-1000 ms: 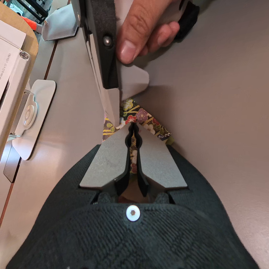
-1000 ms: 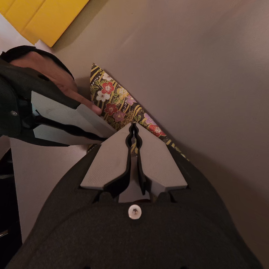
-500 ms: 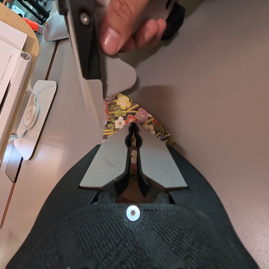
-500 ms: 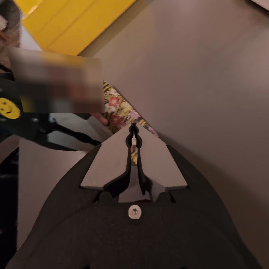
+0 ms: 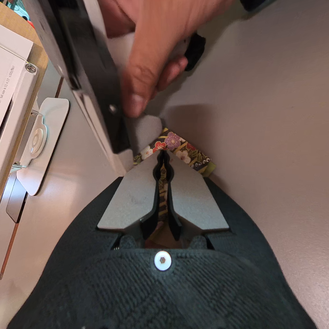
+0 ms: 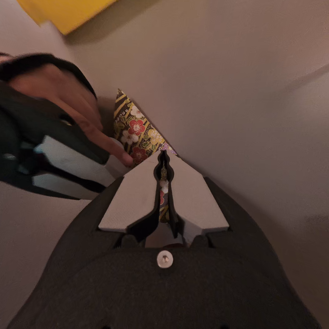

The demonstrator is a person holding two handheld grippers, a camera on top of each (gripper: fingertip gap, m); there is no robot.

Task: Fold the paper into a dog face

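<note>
The folded paper (image 6: 138, 128), dark with red, white and purple flowers and gold lines, lies flat on the grey table (image 6: 231, 106). It also shows in the left wrist view (image 5: 178, 144), with a green edge at its right corner. My left gripper (image 5: 162, 154) is shut, tips down on the paper. My right gripper (image 6: 164, 154) is shut too, tips on the paper's lower part. In the left wrist view the right gripper (image 5: 130, 147) comes in from the upper left, held by a hand (image 5: 151, 62). The left hand's finger (image 6: 122, 154) touches the paper's edge.
A white box (image 5: 10, 89) on a wooden board and a white rounded plate (image 5: 46, 142) lie at the table's left edge. A yellow sheet (image 6: 71, 14) lies at the far side. Bare grey table (image 5: 267, 160) stretches to the right of the paper. My right fingertips sit around 5 centimetres from my left ones.
The right gripper lifted away from the paper half a second ago and has come back down onto it. The left gripper has stayed on the paper.
</note>
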